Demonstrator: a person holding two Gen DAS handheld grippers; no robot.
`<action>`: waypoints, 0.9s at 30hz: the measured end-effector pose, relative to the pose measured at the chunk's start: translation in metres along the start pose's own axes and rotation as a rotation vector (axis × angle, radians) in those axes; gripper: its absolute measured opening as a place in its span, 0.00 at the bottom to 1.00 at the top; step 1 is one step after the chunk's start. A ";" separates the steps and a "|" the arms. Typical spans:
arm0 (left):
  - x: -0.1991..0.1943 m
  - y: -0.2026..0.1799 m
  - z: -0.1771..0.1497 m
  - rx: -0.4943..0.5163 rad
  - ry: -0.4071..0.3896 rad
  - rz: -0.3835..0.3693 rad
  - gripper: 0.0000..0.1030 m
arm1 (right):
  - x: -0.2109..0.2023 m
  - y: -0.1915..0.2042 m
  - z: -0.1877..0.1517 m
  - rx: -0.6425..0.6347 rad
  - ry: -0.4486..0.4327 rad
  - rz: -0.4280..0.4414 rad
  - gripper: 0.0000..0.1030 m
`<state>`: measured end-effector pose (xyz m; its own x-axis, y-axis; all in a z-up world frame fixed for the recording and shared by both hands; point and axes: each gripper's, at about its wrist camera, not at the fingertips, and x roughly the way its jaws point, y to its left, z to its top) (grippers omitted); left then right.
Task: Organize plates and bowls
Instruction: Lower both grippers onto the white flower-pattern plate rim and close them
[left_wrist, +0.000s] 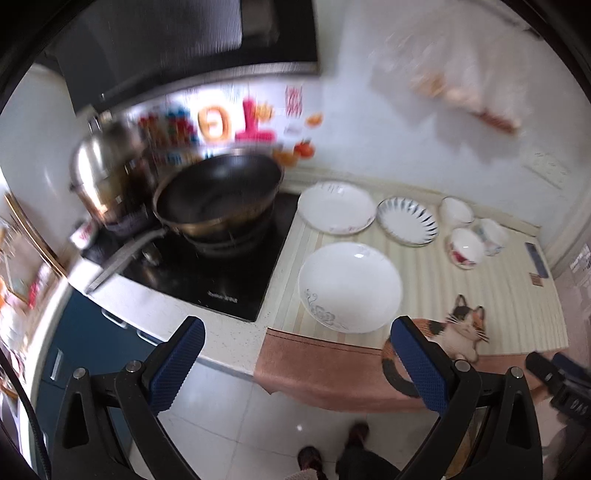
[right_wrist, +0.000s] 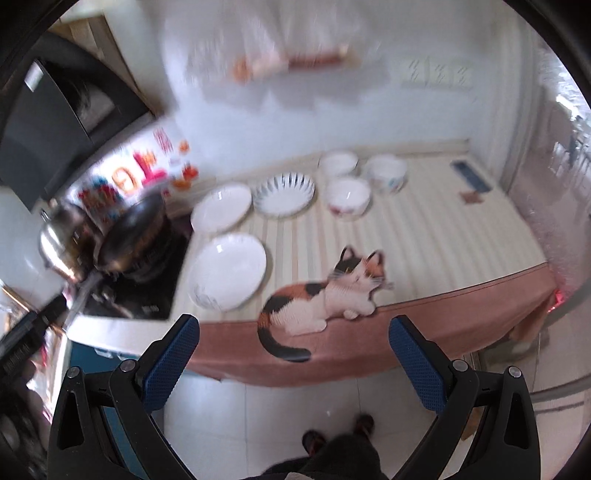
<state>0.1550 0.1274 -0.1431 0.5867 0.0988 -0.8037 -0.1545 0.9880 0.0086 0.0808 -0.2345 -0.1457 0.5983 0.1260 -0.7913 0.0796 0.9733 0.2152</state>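
Three plates lie on a striped mat: a large white plate (left_wrist: 349, 286) (right_wrist: 227, 271) nearest me, a second white plate (left_wrist: 336, 207) (right_wrist: 221, 208) behind it, and a blue-rayed plate (left_wrist: 406, 220) (right_wrist: 283, 194) to its right. Three small bowls (left_wrist: 466, 248) (right_wrist: 348, 197) cluster farther right, one with red flowers. My left gripper (left_wrist: 297, 345) hangs open above the counter's front edge, short of the near plate. My right gripper (right_wrist: 293, 343) is open too, out over the mat's hanging brown hem, nothing between its fingers.
A black wok (left_wrist: 218, 192) sits on the dark hob (left_wrist: 207, 273) left of the plates, a steel pot (left_wrist: 98, 166) behind it. The cat-print mat (right_wrist: 424, 236) covers the counter. Below are white floor tiles and a person's shoes (right_wrist: 338, 430).
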 end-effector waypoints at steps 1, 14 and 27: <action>0.014 0.000 0.002 -0.004 0.021 0.007 1.00 | 0.019 0.001 0.003 -0.012 0.027 0.003 1.00; 0.243 -0.003 0.032 -0.090 0.329 0.032 0.87 | 0.303 0.031 0.057 -0.128 0.351 0.129 0.96; 0.316 -0.015 0.019 -0.098 0.495 -0.021 0.43 | 0.432 0.066 0.067 -0.202 0.529 0.261 0.65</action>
<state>0.3579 0.1458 -0.3860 0.1469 -0.0127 -0.9891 -0.2344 0.9710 -0.0472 0.3982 -0.1291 -0.4347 0.0980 0.3920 -0.9147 -0.1996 0.9082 0.3678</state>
